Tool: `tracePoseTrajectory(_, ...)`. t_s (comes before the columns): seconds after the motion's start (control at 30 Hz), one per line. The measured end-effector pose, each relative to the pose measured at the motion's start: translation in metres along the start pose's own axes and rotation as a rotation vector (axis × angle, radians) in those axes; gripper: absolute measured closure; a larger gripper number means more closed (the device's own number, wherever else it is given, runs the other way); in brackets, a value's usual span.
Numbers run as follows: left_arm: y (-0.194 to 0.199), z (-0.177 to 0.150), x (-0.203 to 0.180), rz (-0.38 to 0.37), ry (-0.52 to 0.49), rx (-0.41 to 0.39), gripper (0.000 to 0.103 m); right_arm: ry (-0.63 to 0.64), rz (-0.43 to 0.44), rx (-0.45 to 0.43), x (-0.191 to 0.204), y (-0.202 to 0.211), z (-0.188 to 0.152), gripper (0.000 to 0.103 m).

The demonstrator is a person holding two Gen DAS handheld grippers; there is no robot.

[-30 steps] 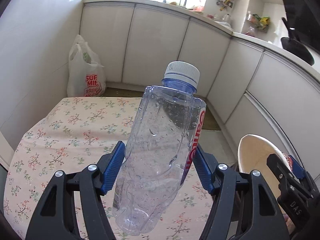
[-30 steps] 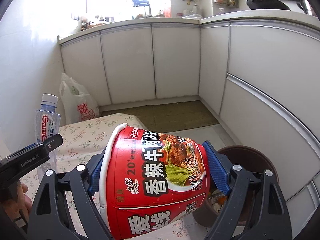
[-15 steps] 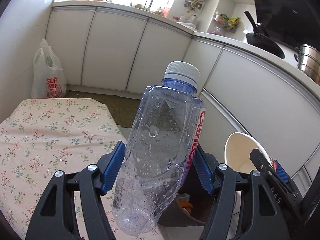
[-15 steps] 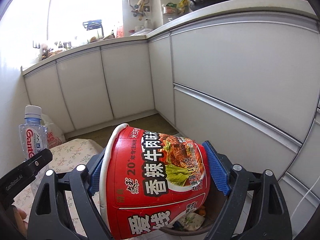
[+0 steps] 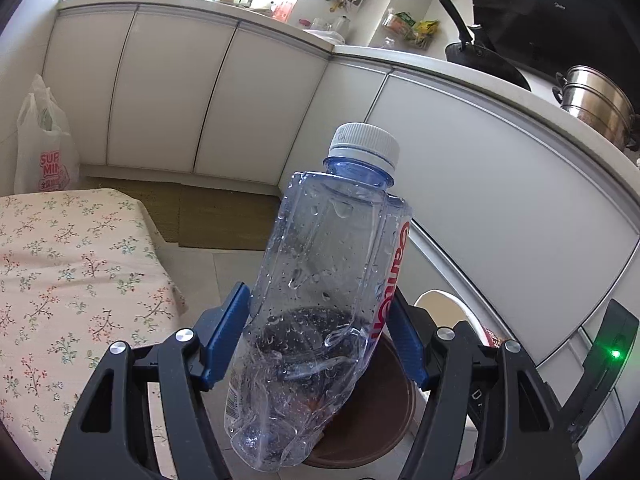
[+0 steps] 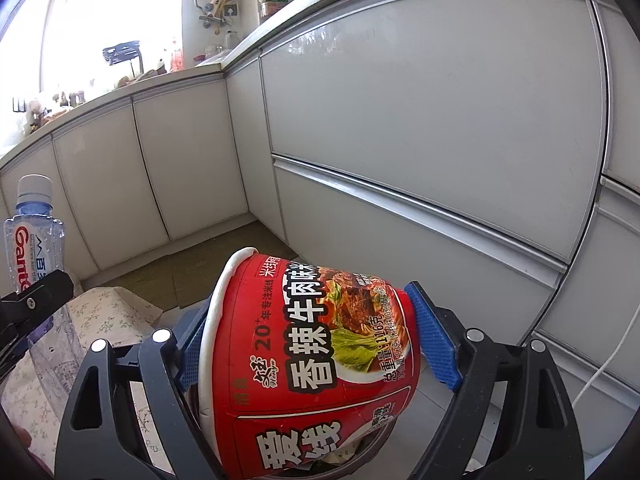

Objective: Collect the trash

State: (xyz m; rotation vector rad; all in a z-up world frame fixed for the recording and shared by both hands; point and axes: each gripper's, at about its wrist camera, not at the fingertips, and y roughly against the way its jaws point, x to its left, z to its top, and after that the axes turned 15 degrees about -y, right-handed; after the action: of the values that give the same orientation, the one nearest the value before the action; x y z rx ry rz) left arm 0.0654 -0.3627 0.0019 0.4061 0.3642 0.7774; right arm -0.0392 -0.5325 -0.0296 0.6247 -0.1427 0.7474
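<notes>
My left gripper [image 5: 318, 300] is shut on a clear, crumpled water bottle [image 5: 320, 280] with a white cap, held upright and leaning right. Below and behind the bottle, on the floor, stands a round brown bin [image 5: 372, 412]. In the right wrist view, my right gripper [image 6: 308, 312] is shut on a red instant noodle cup [image 6: 320, 360] lying on its side, rim to the left. The bin's rim [image 6: 360, 456], with scraps inside, shows just under the cup. The cup's pale inside [image 5: 444, 308] appears right of the bottle, and the bottle [image 6: 34, 232] at the right wrist view's left edge.
A table under a floral cloth [image 5: 72, 272] lies to the left, with a white plastic bag [image 5: 44, 152] on the floor behind it. White cabinet doors [image 5: 500, 208] curve close along the right. A brown mat [image 5: 208, 216] covers the far floor. A white cable [image 6: 608, 364] hangs at the right.
Both grippers have swung right, away from the floral table and towards the cabinets. The brown bin has come into view beneath the bottle and the cup. Both grips are unchanged.
</notes>
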Motion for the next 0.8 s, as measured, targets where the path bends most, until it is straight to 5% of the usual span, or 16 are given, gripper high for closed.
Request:
tracePoseTrajectory(0.47,-0.034,0.008,-0.016,-0.102,0.055,0.064,0.031,-0.101,-0.100,0.026,-0.026,-0.015,0.007,0.007)
tracePoseTrajectory(0.8,-0.017,0.007,-0.020,-0.021,-0.019,0.063,0.030,-0.099,-0.101,0.019,-0.025,-0.005,0.010,0.007)
